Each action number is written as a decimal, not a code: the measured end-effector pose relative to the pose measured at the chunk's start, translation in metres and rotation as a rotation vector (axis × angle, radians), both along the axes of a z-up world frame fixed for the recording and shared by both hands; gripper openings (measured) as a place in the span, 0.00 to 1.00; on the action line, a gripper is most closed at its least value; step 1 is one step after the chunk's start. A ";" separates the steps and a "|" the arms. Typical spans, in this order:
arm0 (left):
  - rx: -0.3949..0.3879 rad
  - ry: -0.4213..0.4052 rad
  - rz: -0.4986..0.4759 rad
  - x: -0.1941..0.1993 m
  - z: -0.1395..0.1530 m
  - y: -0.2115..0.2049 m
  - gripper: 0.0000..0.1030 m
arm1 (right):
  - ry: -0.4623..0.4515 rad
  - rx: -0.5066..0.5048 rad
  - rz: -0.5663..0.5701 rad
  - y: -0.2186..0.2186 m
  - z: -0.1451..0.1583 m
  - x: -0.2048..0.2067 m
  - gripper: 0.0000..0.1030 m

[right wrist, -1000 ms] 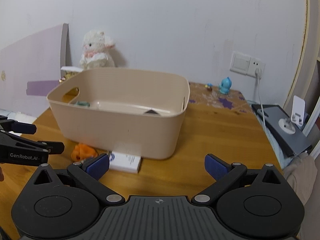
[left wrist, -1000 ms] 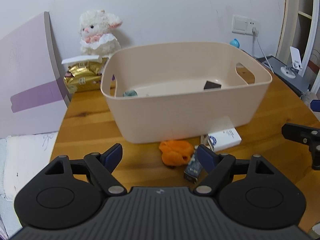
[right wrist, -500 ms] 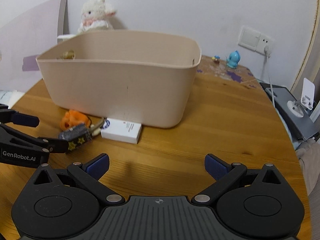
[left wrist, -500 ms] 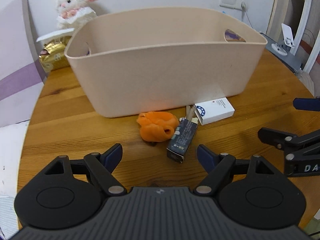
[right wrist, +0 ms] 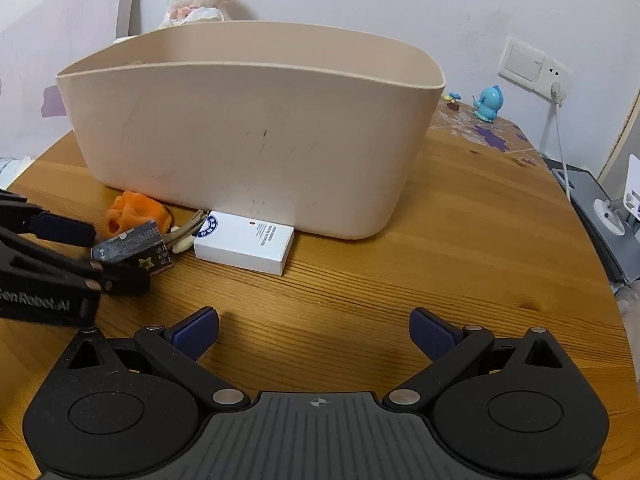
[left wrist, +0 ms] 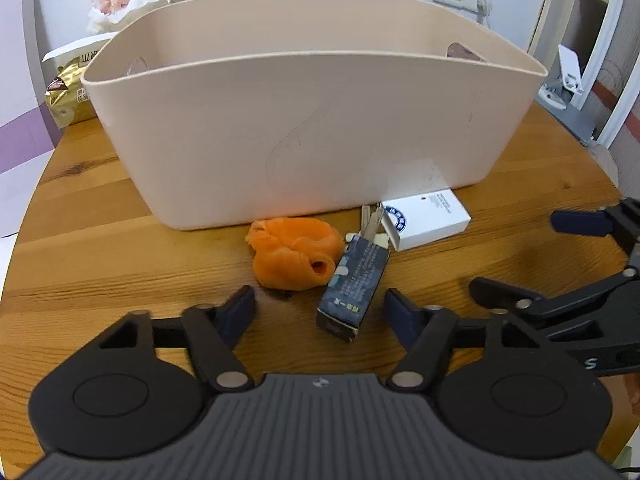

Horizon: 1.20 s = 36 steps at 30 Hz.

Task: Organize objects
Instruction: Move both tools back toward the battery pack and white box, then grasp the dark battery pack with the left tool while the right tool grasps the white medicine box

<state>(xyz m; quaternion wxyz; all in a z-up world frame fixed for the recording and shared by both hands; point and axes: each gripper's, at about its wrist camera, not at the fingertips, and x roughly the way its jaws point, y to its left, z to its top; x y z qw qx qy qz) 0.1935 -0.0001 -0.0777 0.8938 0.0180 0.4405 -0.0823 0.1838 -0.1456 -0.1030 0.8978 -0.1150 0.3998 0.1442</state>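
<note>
Ahead of my left tool (left wrist: 318,306), spread wide and empty, lies the dark box (left wrist: 354,288); my right tool (right wrist: 314,330) gapes empty too.

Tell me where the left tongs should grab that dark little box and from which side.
Grip the dark box across its long narrow sides, coming from the near end that points at the open left tongs. It lies flat, its far end crowded by the orange toy and keys.

your two views are evenly, softly lit from above; faint shadows sit under the bin (left wrist: 312,128) on the worktop (right wrist: 460,240). fisheye bends the edges, corners go dark, focus is sharp.
</note>
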 end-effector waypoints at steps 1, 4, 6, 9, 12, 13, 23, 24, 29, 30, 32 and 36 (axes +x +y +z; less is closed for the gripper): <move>-0.007 -0.002 -0.003 0.000 0.001 0.001 0.54 | 0.003 -0.001 0.003 0.001 -0.002 0.001 1.00; -0.029 -0.002 -0.019 0.001 0.002 0.000 0.42 | 0.004 0.004 0.011 0.003 -0.005 0.004 1.00; -0.026 0.002 -0.029 0.001 0.003 -0.003 0.41 | 0.002 0.011 0.012 0.004 -0.005 0.007 1.00; -0.015 -0.001 -0.041 0.000 0.003 -0.006 0.33 | -0.003 0.013 0.009 0.007 -0.006 0.012 1.00; -0.022 0.000 -0.045 0.001 0.003 -0.004 0.24 | 0.009 0.037 0.014 0.011 -0.007 0.016 1.00; -0.019 0.001 -0.040 0.001 0.004 -0.002 0.24 | 0.009 0.038 0.015 0.013 -0.008 0.016 1.00; -0.008 -0.003 -0.052 -0.006 0.002 0.009 0.24 | 0.015 0.080 0.014 0.033 -0.009 0.030 1.00; -0.010 -0.004 -0.049 -0.004 0.002 0.009 0.24 | 0.013 0.083 0.011 0.035 -0.010 0.032 1.00; -0.018 -0.008 -0.042 0.001 0.001 0.013 0.24 | -0.001 0.089 0.005 0.038 -0.010 0.034 0.95; -0.019 -0.009 -0.042 0.001 0.001 0.013 0.24 | -0.012 0.093 0.000 0.037 -0.009 0.033 0.90; -0.020 -0.013 -0.040 0.001 0.001 0.013 0.24 | -0.031 0.100 -0.006 0.036 -0.006 0.032 0.72; -0.019 -0.020 -0.037 0.000 0.000 0.012 0.24 | -0.035 0.105 -0.011 0.034 -0.002 0.031 0.56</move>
